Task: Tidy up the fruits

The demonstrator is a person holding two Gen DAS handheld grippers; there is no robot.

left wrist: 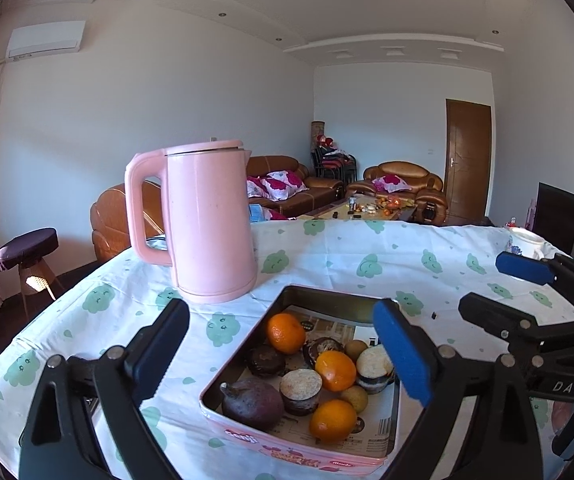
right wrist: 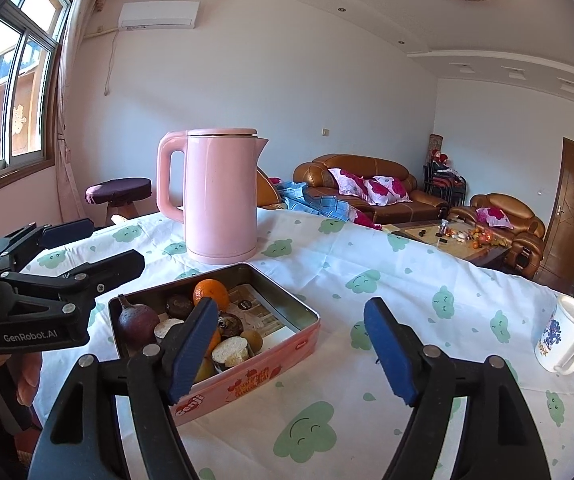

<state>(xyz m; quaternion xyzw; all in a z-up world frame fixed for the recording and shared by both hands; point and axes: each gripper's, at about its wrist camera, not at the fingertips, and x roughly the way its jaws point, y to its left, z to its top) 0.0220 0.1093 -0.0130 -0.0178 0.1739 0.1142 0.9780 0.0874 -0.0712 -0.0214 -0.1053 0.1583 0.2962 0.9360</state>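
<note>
A pink rectangular tin (left wrist: 283,446) (right wrist: 271,372) sits on the table and holds three oranges (left wrist: 335,364), a dark purple fruit (left wrist: 253,402) (right wrist: 137,322), small brown round fruits (left wrist: 357,350), and dark round pieces with pale cut tops (left wrist: 301,386). My left gripper (left wrist: 283,356) is open and empty, hovering just in front of the tin. My right gripper (right wrist: 293,348) is open and empty, over the tin's right end and the cloth. Each gripper shows in the other's view, the right (left wrist: 499,292) and the left (right wrist: 91,244), both open.
A pink kettle (left wrist: 207,220) (right wrist: 219,196) stands just behind the tin. A white printed mug (right wrist: 563,336) (left wrist: 525,242) stands at the table's right. The table wears a white cloth with green clouds (right wrist: 367,280). Sofas and a stool lie beyond.
</note>
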